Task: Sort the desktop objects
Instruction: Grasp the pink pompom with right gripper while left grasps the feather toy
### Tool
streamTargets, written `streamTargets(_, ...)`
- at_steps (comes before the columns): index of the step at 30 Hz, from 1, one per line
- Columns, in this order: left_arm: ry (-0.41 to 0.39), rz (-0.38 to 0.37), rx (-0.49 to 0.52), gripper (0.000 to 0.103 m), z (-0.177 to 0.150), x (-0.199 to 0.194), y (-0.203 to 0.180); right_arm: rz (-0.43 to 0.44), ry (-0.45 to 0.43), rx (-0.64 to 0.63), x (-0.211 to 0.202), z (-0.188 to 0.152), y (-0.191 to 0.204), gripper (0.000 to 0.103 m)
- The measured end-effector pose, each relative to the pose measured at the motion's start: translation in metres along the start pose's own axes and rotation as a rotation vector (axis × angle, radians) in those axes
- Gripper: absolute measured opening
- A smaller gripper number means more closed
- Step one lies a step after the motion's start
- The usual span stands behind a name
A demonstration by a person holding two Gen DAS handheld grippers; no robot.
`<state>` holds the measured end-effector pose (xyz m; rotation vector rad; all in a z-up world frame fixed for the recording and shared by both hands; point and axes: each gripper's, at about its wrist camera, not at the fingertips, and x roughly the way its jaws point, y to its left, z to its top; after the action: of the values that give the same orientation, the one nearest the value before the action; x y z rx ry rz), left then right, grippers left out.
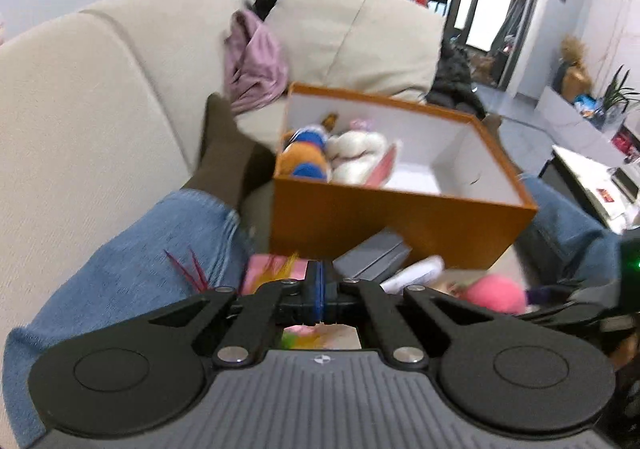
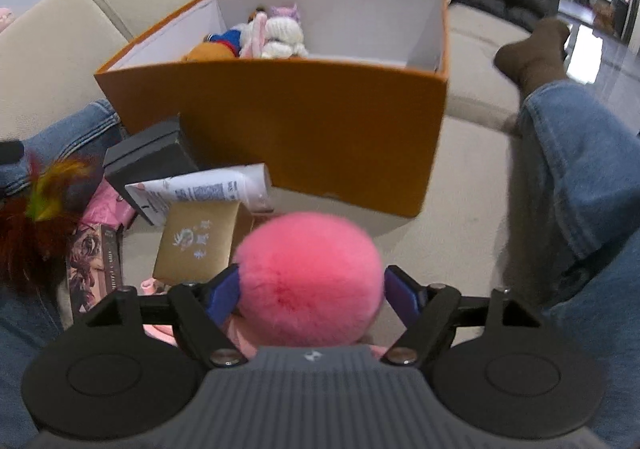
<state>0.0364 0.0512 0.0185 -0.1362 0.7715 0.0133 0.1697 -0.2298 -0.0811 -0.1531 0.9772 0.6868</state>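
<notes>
Meanwhile, the left gripper (image 1: 321, 281) had its blue pads pressed together, with nothing visibly between them. The right gripper (image 2: 310, 291) stood spread around a fluffy pink pompom (image 2: 308, 277) on the beige sofa (image 2: 460, 177), just in front of the open orange cardboard box (image 2: 280, 121) holding plush toys (image 2: 256, 37).

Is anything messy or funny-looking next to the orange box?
Yes. In front of the orange box things lie in a jumble: a black box sits tilted, a white tube leans across a tan box, and a bunch of feathers sprawls at the left. Inside, two plush toys crowd one end.
</notes>
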Motion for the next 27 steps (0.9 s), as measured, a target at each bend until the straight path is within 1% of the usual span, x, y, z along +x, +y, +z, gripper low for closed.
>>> streamTargets(2, -0.01, -0.003, 0.011, 0.0, 0.004, 0.0, -0.005, 0.004, 0.019, 0.007, 0.009, 0.001, 0.001, 0.075)
streamTargets(3, -0.01, 0.001, 0.015, 0.0, 0.005, -0.002, -0.006, 0.001, 0.027, 0.009, 0.011, 0.001, 0.001, 0.073)
streamTargets(5, 0.023, 0.027, 0.047, 0.0, 0.006, -0.001, -0.006, 0.0, 0.034, 0.008, 0.015, 0.001, 0.001, 0.066)
streamTargets(6, 0.05, 0.057, 0.07, 0.004, 0.005, 0.002, -0.006, 0.004, 0.036, 0.011, 0.015, 0.0, 0.0, 0.057)
streamTargets(7, 0.079, 0.099, 0.088, 0.012, 0.002, 0.004, -0.006, 0.01, 0.041, 0.018, 0.016, 0.0, -0.001, 0.053)
streamTargets(8, 0.108, 0.139, 0.101, 0.018, -0.001, 0.007, -0.005, 0.016, 0.042, 0.026, 0.017, -0.001, -0.002, 0.053)
streamTargets(9, 0.131, 0.169, 0.105, 0.027, -0.005, 0.011, -0.003, 0.019, 0.043, 0.032, 0.017, -0.002, -0.003, 0.053)
streamTargets(10, 0.154, 0.19, 0.103, 0.031, -0.009, 0.013, 0.0, 0.021, 0.044, 0.034, 0.018, -0.002, -0.004, 0.054)
streamTargets(11, 0.176, 0.202, 0.103, 0.031, -0.013, 0.015, 0.0, 0.021, 0.043, 0.032, 0.018, -0.003, -0.003, 0.054)
streamTargets(14, 0.218, 0.208, 0.117, 0.04, -0.021, 0.021, -0.002, 0.019, 0.04, 0.018, 0.016, -0.005, -0.001, 0.054)
streamTargets(15, 0.229, 0.207, 0.124, 0.051, -0.024, 0.024, -0.003, 0.019, 0.04, 0.017, 0.015, -0.006, -0.002, 0.055)
streamTargets(16, 0.238, 0.206, 0.131, 0.056, -0.025, 0.028, -0.005, 0.021, 0.04, 0.018, 0.015, -0.006, -0.003, 0.056)
streamTargets(18, 0.259, 0.211, 0.136, 0.056, -0.028, 0.038, -0.007, 0.027, 0.041, 0.026, 0.016, -0.006, -0.005, 0.057)
streamTargets(21, 0.273, 0.256, 0.144, 0.056, -0.033, 0.055, -0.009, 0.029, 0.046, 0.027, 0.018, -0.005, -0.005, 0.058)
streamTargets(23, 0.274, 0.292, 0.175, 0.056, -0.038, 0.064, -0.014, 0.026, 0.044, 0.02, 0.018, -0.005, -0.004, 0.059)
streamTargets(24, 0.27, 0.3, 0.195, 0.054, -0.04, 0.068, -0.016, 0.025, 0.043, 0.018, 0.019, -0.004, -0.004, 0.059)
streamTargets(25, 0.265, 0.306, 0.207, 0.039, -0.043, 0.07, -0.017, 0.023, 0.042, 0.016, 0.019, -0.004, -0.003, 0.058)
streamTargets(26, 0.265, 0.318, 0.207, 0.034, -0.044, 0.073, -0.018, 0.023, 0.041, 0.016, 0.018, -0.004, -0.004, 0.057)
streamTargets(27, 0.256, 0.323, 0.199, 0.027, -0.044, 0.073, -0.016, 0.026, 0.04, 0.015, 0.018, -0.004, -0.004, 0.053)
